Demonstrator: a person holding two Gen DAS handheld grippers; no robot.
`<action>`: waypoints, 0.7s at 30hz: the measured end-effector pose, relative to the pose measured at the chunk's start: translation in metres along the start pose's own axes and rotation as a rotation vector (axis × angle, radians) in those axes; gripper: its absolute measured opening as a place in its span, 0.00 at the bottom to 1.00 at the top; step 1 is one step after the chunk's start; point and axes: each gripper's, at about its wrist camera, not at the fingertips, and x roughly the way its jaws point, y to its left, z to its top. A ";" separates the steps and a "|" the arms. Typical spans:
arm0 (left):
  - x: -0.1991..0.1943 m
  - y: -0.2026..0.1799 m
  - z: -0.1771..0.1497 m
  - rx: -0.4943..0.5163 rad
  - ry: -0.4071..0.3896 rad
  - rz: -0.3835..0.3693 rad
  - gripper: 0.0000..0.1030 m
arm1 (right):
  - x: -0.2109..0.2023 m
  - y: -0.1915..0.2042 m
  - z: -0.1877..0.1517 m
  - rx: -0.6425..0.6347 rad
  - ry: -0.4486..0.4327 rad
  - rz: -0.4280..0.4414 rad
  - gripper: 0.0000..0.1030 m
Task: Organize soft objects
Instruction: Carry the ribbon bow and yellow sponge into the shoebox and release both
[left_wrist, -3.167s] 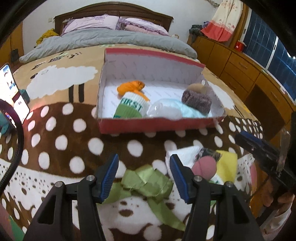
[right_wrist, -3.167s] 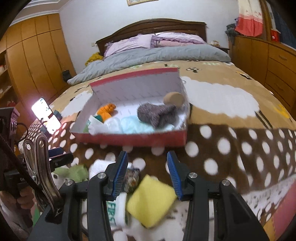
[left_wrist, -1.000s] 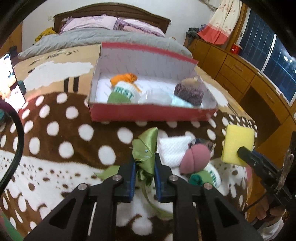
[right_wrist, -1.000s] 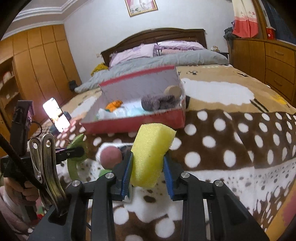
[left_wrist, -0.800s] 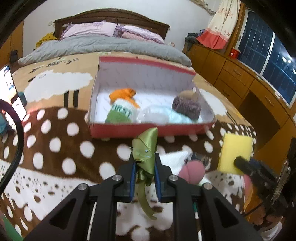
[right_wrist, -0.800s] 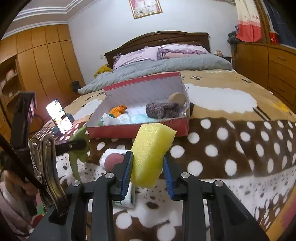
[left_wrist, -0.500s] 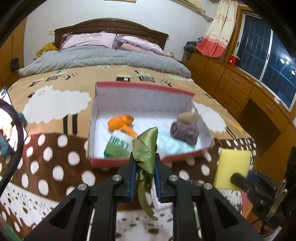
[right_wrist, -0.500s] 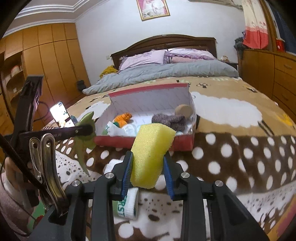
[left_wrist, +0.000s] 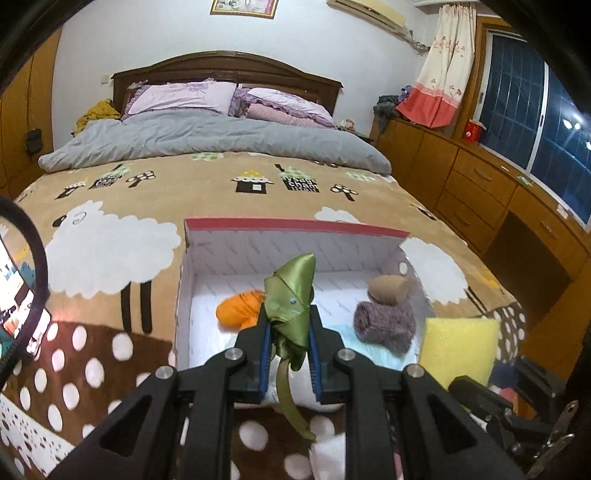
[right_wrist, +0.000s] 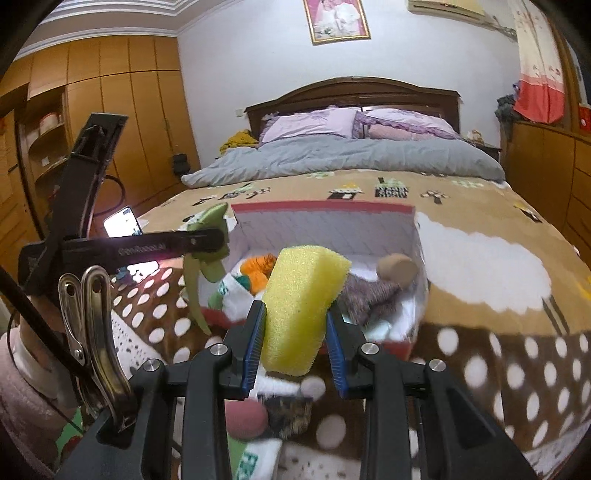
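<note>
My left gripper (left_wrist: 289, 325) is shut on a green satin ribbon (left_wrist: 291, 295) and holds it up in front of the near wall of the red-edged white box (left_wrist: 295, 226). The ribbon's tail hangs below the jaws. My right gripper (right_wrist: 295, 325) is shut on a yellow sponge (right_wrist: 301, 306), raised just before the same box (right_wrist: 325, 208). The sponge also shows in the left wrist view (left_wrist: 458, 349). Inside the box lie an orange cloth (left_wrist: 236, 309), a purple knit roll (left_wrist: 386, 325), a tan puff (left_wrist: 388, 290) and a pale blue cloth (left_wrist: 365, 350).
On the spotted blanket (right_wrist: 517, 373) below my right gripper lie a pink puff (right_wrist: 245, 419), a dark patterned piece (right_wrist: 290, 417) and a white-green sock (right_wrist: 256, 461). A lit phone (right_wrist: 123, 221) stands at the left. Wooden drawers (left_wrist: 480, 192) run along the right.
Both grippers closed on their items, the ribbon and the sponge, lifted them off the blanket and carried them forward to the box.
</note>
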 end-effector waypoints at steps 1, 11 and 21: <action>0.004 0.001 0.001 0.000 0.000 0.003 0.17 | 0.003 0.000 0.003 -0.006 -0.003 0.003 0.32; 0.041 0.014 -0.002 -0.014 0.044 0.039 0.17 | 0.036 -0.003 0.028 -0.025 -0.025 0.028 0.32; 0.076 0.017 -0.014 0.002 0.108 0.052 0.17 | 0.075 -0.022 0.032 0.022 0.013 0.039 0.32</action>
